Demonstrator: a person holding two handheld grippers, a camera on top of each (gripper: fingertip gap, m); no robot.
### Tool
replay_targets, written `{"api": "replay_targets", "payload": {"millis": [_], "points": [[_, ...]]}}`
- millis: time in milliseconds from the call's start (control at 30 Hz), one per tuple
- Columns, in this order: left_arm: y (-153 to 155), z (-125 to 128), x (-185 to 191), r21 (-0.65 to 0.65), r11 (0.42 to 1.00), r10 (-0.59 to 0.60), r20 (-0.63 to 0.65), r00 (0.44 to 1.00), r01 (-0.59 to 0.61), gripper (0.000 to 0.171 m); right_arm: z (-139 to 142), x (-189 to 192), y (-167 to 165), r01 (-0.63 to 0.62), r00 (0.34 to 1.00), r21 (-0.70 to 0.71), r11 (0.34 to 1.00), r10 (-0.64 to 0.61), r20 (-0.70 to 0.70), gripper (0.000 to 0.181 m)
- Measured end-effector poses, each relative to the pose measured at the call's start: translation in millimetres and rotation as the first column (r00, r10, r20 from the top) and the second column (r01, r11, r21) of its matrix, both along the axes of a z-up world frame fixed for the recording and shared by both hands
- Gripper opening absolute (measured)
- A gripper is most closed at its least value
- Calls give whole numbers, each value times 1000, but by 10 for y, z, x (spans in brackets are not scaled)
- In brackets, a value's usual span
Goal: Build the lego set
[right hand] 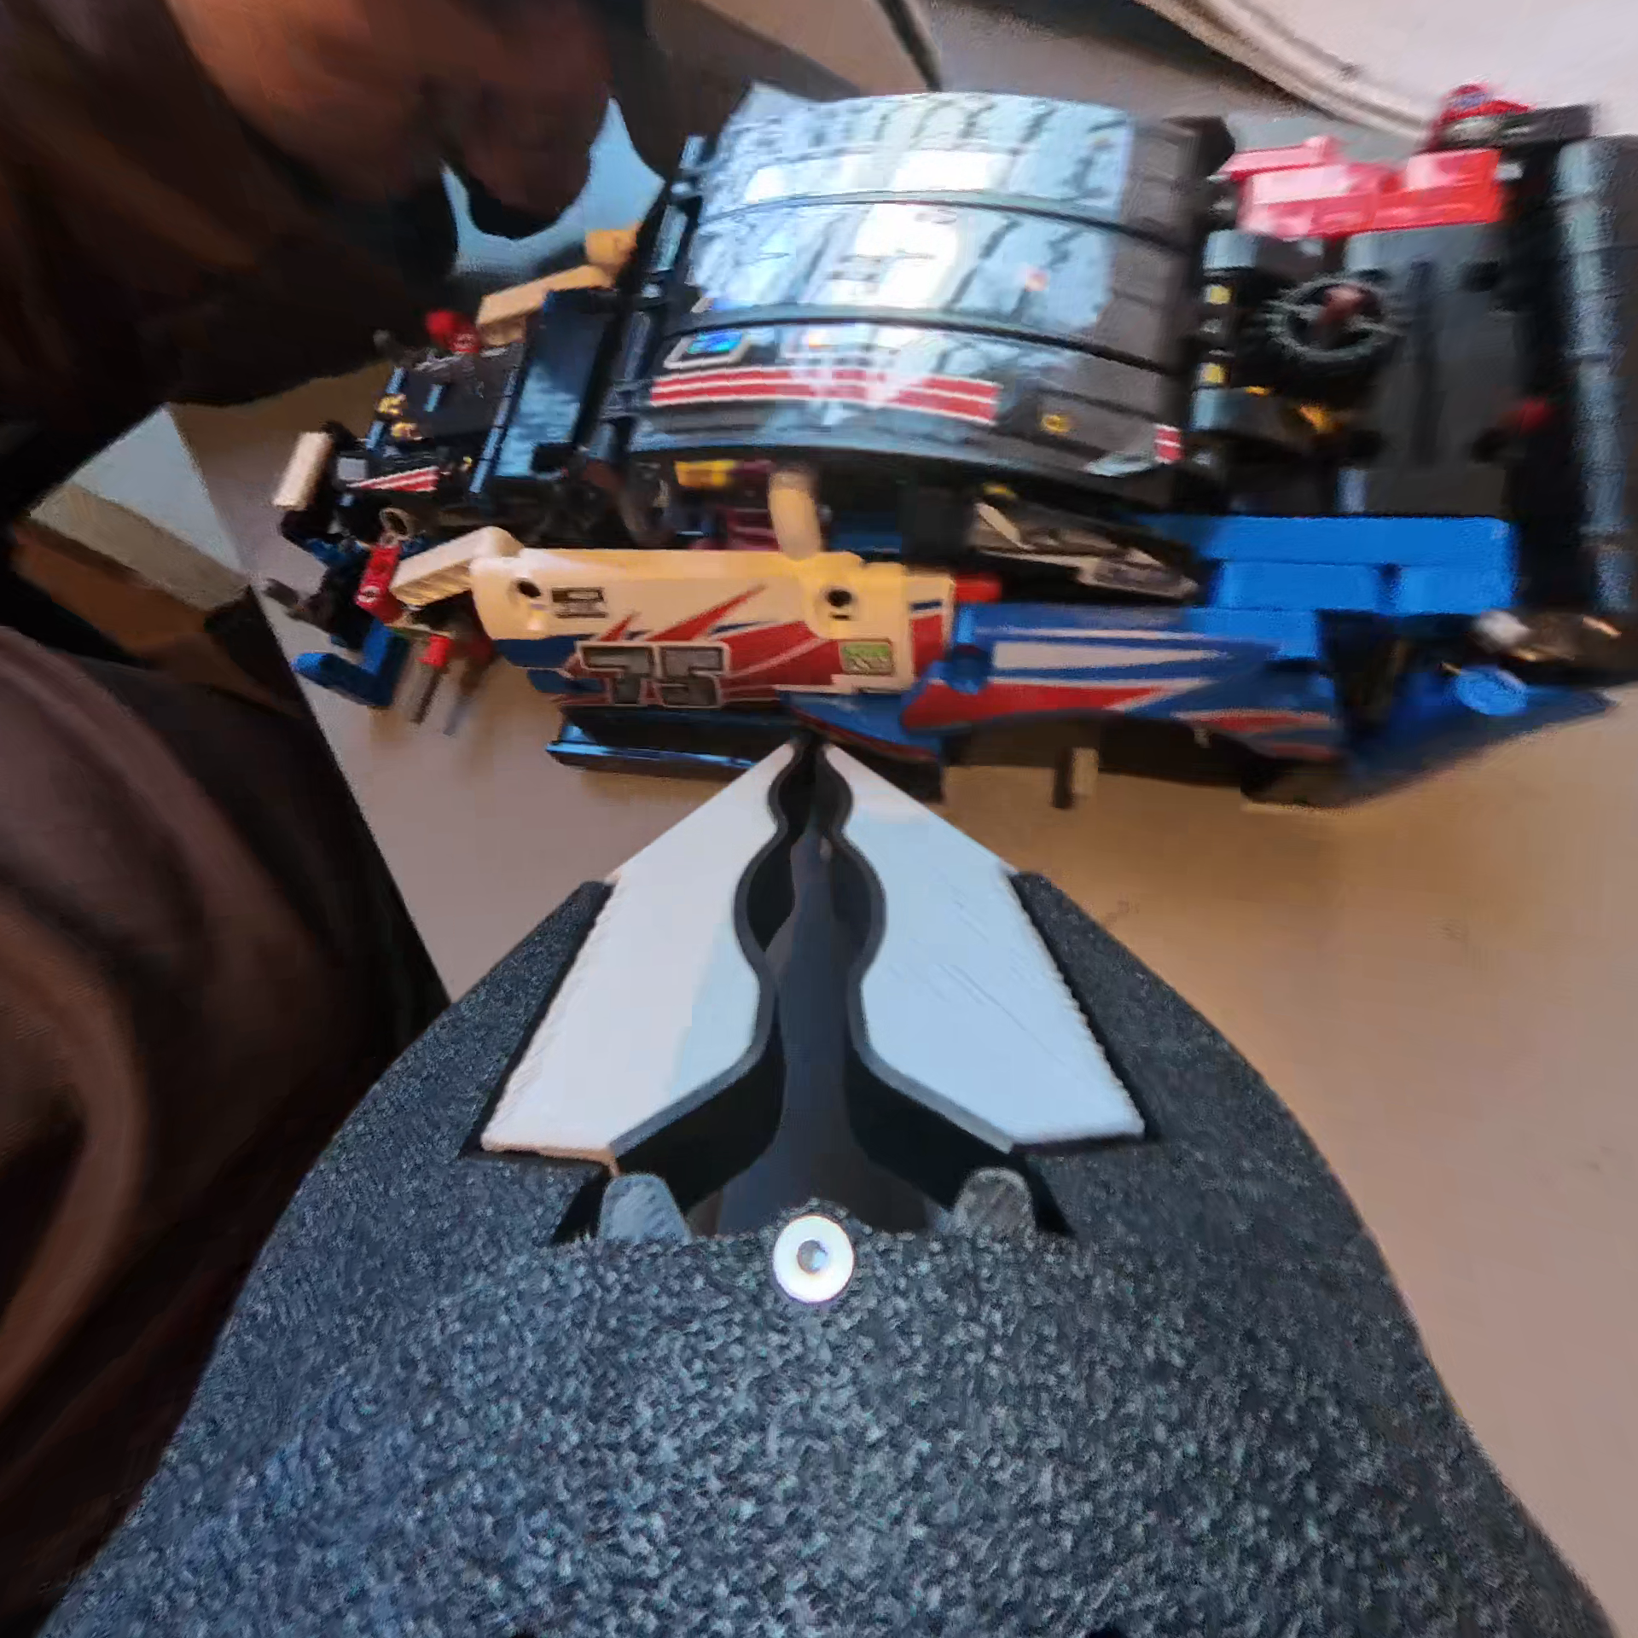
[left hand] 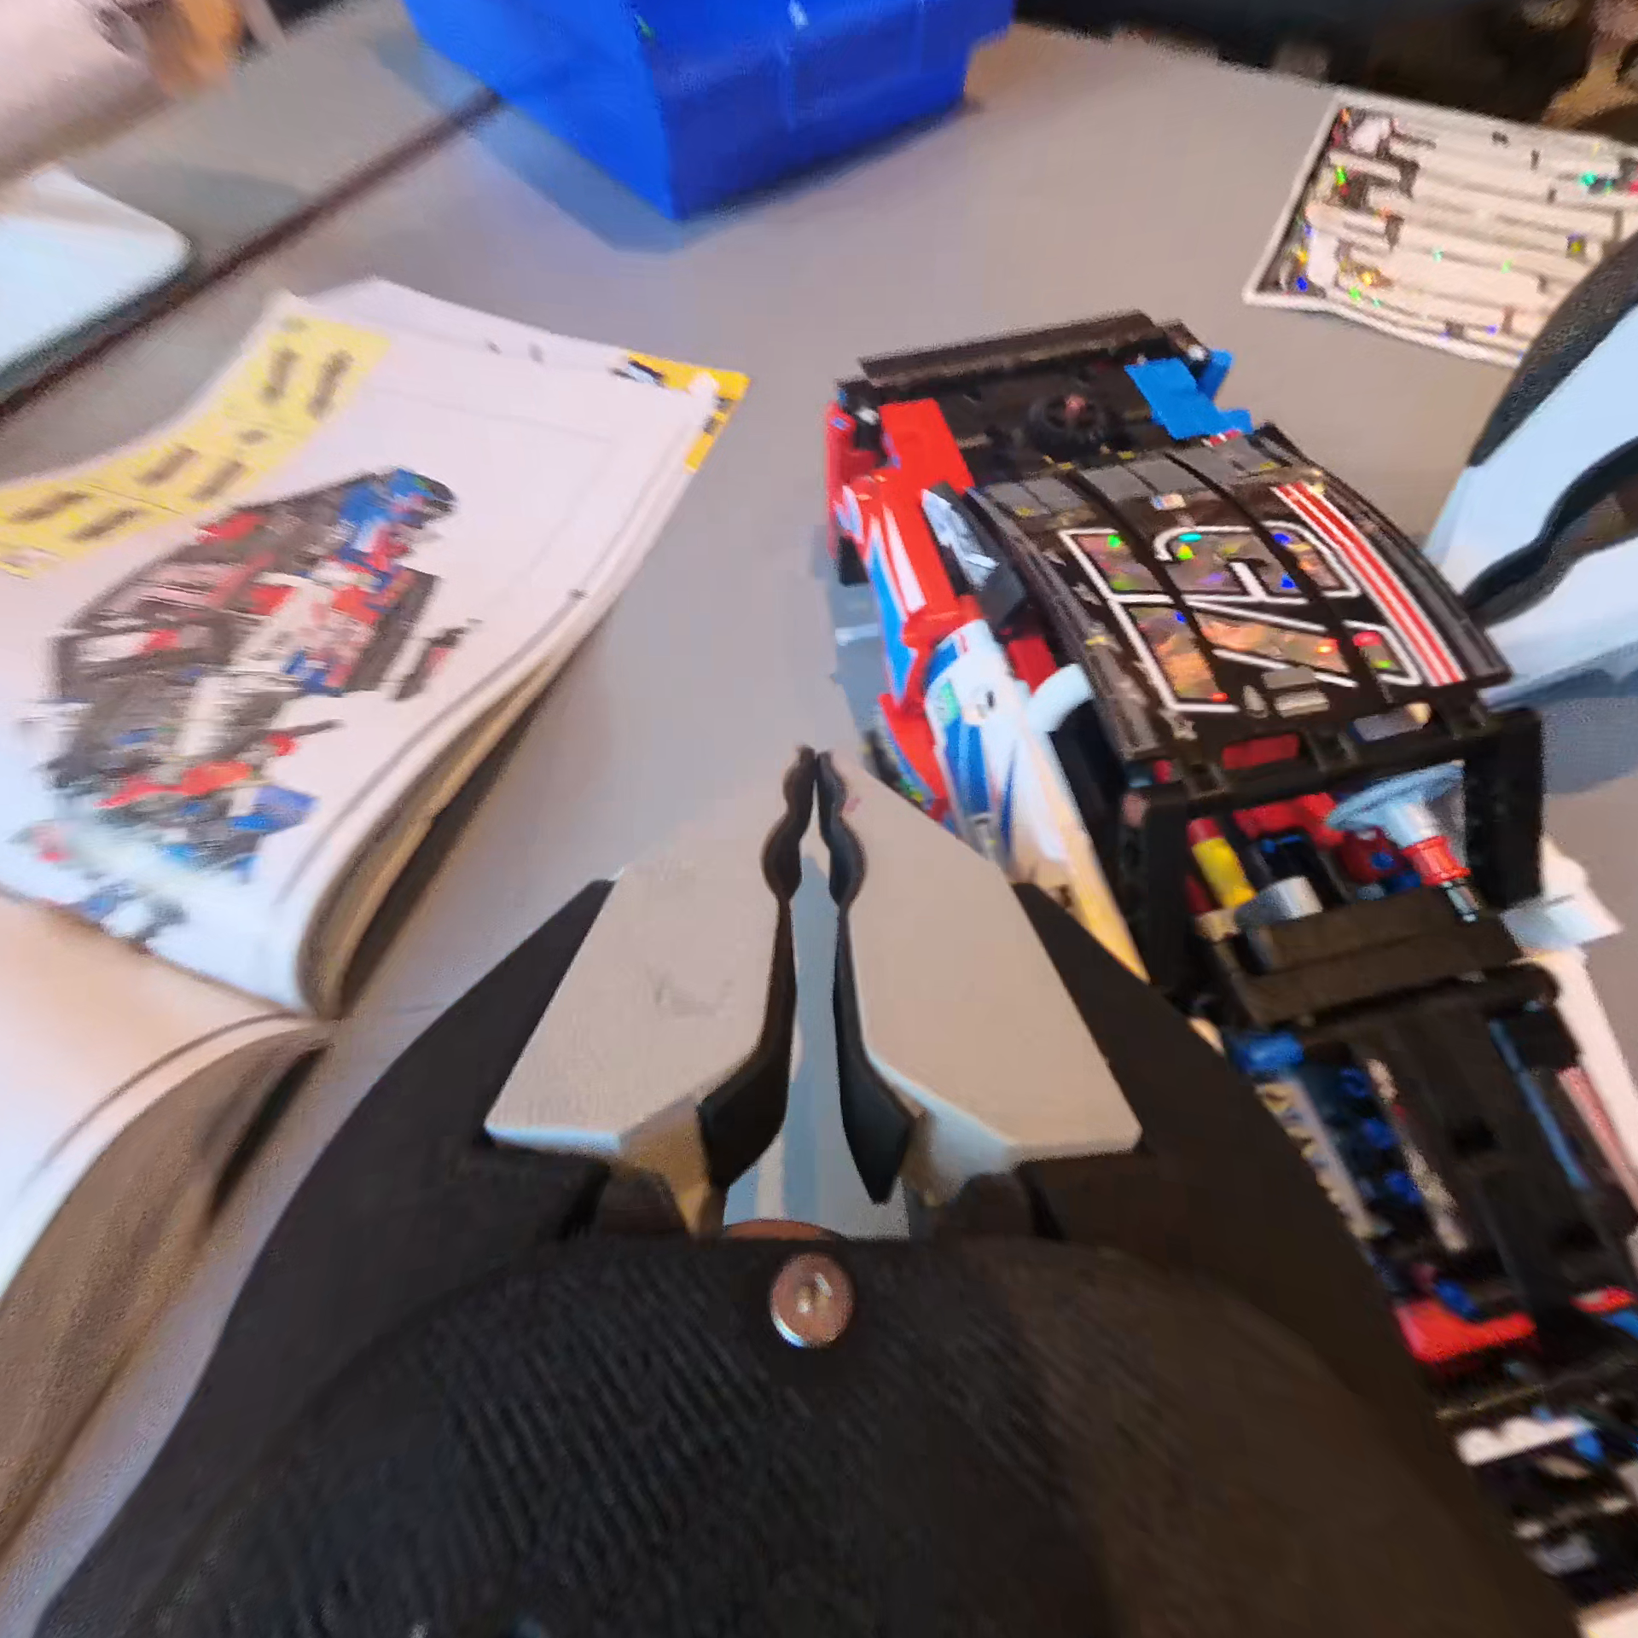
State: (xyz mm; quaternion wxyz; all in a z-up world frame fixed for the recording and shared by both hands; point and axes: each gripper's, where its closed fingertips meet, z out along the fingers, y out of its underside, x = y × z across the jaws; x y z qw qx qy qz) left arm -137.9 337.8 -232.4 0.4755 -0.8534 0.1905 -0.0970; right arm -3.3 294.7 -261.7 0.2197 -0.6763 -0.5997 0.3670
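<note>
— Lego car (left hand: 1179,674) sits on the grey table (left hand: 709,620), at about two o'clock from the left gripper (left hand: 816,771) in the left wrist view. Black roof with a shiny sticker, red and white side panels, and the near end open, with inner parts showing.

— And the left claw?

— Pinched together at the tips, nothing between them. It hovers just beside the car's white side panel; I cannot tell if it touches.

— What else is around?

— An open instruction booklet (left hand: 292,638) at ten o'clock, a blue bin (left hand: 709,97) at twelve, a sticker sheet (left hand: 1436,230) at one.

— The right side?

— The right gripper (right hand: 808,762) is also closed to a narrow slit and empty, its tips at the car's (right hand: 886,496) lower blue edge, straight ahead at twelve. A brown sleeve (right hand: 177,798) fills nine o'clock.
</note>
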Motion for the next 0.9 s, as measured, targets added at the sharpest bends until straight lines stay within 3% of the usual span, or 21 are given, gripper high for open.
{"api": "replay_targets", "payload": {"millis": [33,100,200,300,433,733,900], "points": [[-5,51,-95,38,999,13,1,1000,-13,0,3,33,78,25,1000,18,1000,-25,-10,0],[-56,79,-277,73,997,28,3,1000,-28,22,49,72,215,69,997,77,995,-66,-44,1],[-176,63,-415,89,996,1,20,1000,-3,25,96,73,319,101,993,170,980,-89,-77,8],[-213,175,-496,152,988,7,62,998,-16,23,108,35,370,109,992,242,964,-91,-86,6],[-204,183,-517,131,991,-2,124,992,-15,27,116,-22,393,84,995,314,946,-59,-86,0],[-265,237,-342,189,982,-40,83,996,23,27,362,3,560,199,958,217,956,-144,-247,0],[-263,201,-279,182,982,-62,41,997,54,26,428,18,574,187,946,129,974,-143,-291,0]]}}
